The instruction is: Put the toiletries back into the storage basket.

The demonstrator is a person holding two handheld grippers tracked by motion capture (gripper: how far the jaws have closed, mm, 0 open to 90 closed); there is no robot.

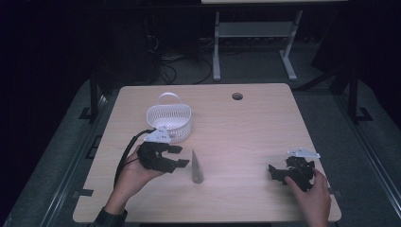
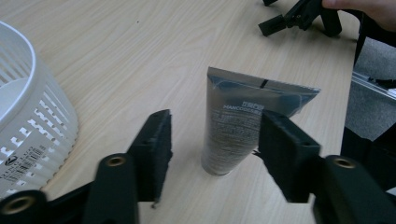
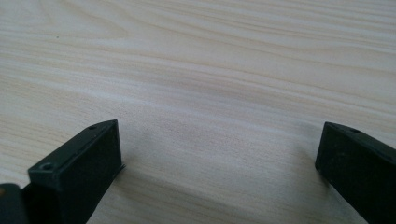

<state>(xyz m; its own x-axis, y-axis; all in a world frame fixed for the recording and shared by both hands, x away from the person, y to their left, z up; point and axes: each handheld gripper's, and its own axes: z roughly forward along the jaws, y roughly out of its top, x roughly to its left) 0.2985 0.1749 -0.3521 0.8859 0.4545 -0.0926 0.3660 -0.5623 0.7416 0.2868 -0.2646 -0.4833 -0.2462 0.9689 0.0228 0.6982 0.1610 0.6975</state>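
— So, starting at the left: what sits beside the left gripper (image 1: 176, 156)?

— A white slotted basket (image 1: 169, 122) with a loop handle, on the tabletop (image 1: 246, 127) just beyond and outside its left jaw. In the left gripper view a barcode sticker shows low on the basket's wall; its print is too small to read.

— And ahead of those jaws?

— A grey tube (image 2: 236, 123) lying flat on the tabletop, ahead of the gap and nearer the right jaw, whose tip overlaps it in that view. Its long axis runs away from the jaws: round cap end toward them, flat crimped end pointing away. A pale block of lettering crosses its face, with finer lines under it, none of it legible to me.

— Jaws gripping it?

— No, they stand spread apart, holding nothing.

— Further right?

— The right gripper (image 1: 279, 173), held in a hand (image 1: 312, 198), is well apart from the tube. Its jaws are spread wide too, with bare wood grain between them.
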